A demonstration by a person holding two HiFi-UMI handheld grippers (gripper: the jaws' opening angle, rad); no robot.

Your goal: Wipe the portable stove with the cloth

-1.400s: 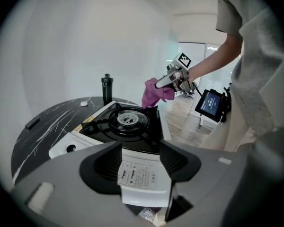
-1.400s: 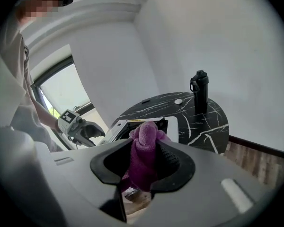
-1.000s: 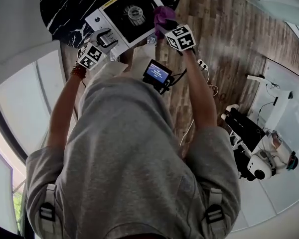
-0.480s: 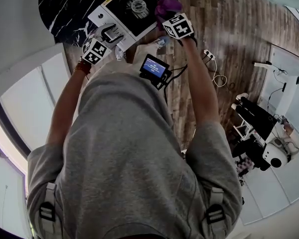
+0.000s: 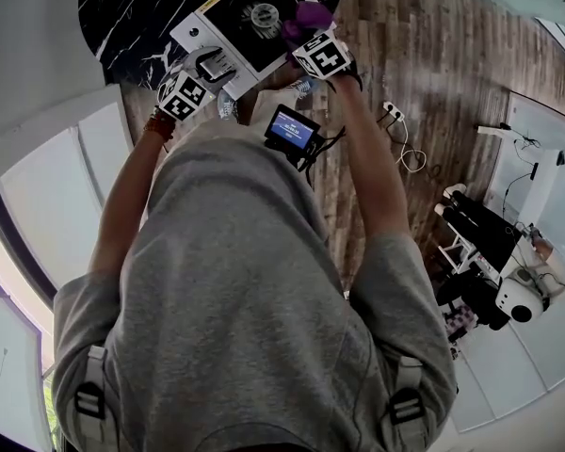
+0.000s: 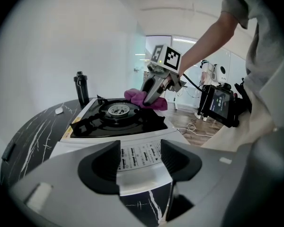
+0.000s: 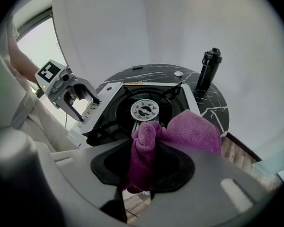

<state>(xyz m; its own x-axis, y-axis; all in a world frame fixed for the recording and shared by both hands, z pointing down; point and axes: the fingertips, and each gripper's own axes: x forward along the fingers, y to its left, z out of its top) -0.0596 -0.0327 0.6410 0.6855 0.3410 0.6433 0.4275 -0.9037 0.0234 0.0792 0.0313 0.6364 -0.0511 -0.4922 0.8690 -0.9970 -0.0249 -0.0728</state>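
The white portable stove (image 5: 228,28) with its black top and round burner (image 5: 264,14) sits on a black marble table. My right gripper (image 5: 299,34) is shut on a bunched purple cloth (image 7: 187,131), which rests on the stove's right side next to the burner (image 7: 144,110). In the left gripper view the cloth (image 6: 138,98) hangs under the right gripper (image 6: 150,94). My left gripper (image 6: 139,162) stands over the stove's front control panel (image 6: 137,156). Its jaws have just been opening, and the panel's edge lies between them without being clamped.
A black bottle (image 7: 209,69) stands on the round table (image 5: 122,8) behind the stove, near a small white piece (image 7: 178,73). A lit screen unit (image 5: 292,132) hangs at the person's chest. Wooden floor with cables (image 5: 403,139) lies to the right.
The right gripper has carried the purple cloth from the stove's right edge inward toward the burner and lower. The left gripper has stayed at the stove's front edge.
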